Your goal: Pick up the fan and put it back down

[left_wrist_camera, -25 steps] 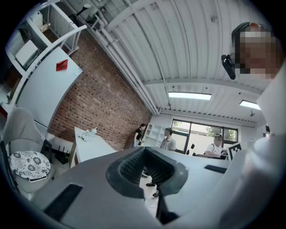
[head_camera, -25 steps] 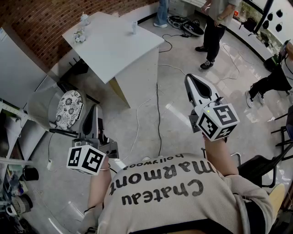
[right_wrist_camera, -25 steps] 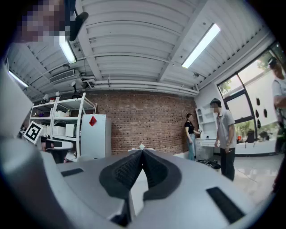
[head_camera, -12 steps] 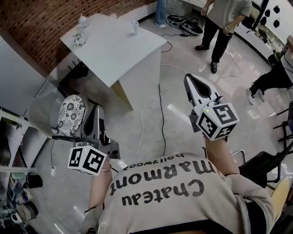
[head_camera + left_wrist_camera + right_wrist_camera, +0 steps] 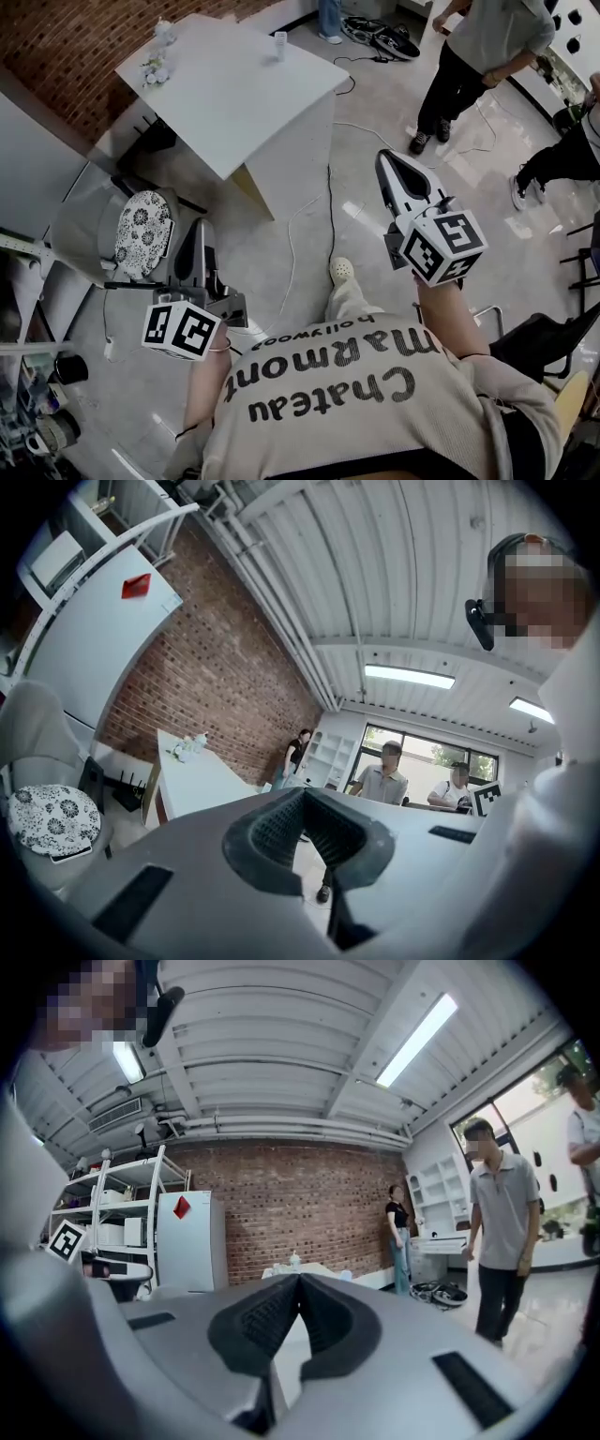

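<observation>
No fan shows in any view that I can make out. My left gripper point(image 5: 197, 228) is held level at the lower left of the head view, above the floor next to a chair, shut with nothing in it. My right gripper point(image 5: 386, 157) is held level at the right, pointing toward the white table point(image 5: 225, 94), also shut and empty. In the left gripper view the dark pads point(image 5: 281, 832) of the left gripper point(image 5: 305, 794) meet with nothing between them. It is the same in the right gripper view, where the right gripper point(image 5: 300, 1281) faces the brick wall point(image 5: 281, 1213).
The table carries a small cup point(image 5: 279, 42) and a white ornament point(image 5: 155, 67). A chair with a patterned cushion point(image 5: 141, 225) stands at the left, beside shelving point(image 5: 19, 281). A cable point(image 5: 328, 216) runs across the floor. A bystander point(image 5: 478, 56) stands at the upper right. My shoe point(image 5: 342, 270) is forward.
The table and chair have drawn nearer and shifted in the head view as I walk forward. My shoe has come into view. The bystander has stepped closer. Both grippers stay shut.
</observation>
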Demonstrator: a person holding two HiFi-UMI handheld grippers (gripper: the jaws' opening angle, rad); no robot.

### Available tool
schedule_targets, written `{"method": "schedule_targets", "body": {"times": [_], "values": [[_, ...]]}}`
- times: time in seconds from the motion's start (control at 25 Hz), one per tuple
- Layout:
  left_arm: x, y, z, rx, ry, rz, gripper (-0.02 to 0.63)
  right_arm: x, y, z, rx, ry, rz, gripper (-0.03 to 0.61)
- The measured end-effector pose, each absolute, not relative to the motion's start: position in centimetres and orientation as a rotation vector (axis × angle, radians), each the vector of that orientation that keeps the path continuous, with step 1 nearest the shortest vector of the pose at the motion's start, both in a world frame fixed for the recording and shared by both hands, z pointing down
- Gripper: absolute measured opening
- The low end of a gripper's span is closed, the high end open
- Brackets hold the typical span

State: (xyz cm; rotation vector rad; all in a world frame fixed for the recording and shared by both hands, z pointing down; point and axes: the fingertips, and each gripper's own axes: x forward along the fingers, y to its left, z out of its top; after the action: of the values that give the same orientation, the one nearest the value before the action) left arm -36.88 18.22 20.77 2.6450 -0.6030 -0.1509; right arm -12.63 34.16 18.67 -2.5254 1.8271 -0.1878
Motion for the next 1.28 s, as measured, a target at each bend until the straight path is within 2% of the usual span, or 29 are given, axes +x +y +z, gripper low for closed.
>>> {"method": "schedule_targets", "body": {"times": [0.72,1.28], "values": [[-18.3,9.3,19.2,2.658,-0.703,-0.242,0.002,6.9,23.1,18.4,-2.390,1.933,-0.188,0.003],[-12.3,6.5,25.6,2.591,-0.706,-0.059,0.002,12.2,19.6,27.8,-2.397,1.918,-0.488,0.003]]}}
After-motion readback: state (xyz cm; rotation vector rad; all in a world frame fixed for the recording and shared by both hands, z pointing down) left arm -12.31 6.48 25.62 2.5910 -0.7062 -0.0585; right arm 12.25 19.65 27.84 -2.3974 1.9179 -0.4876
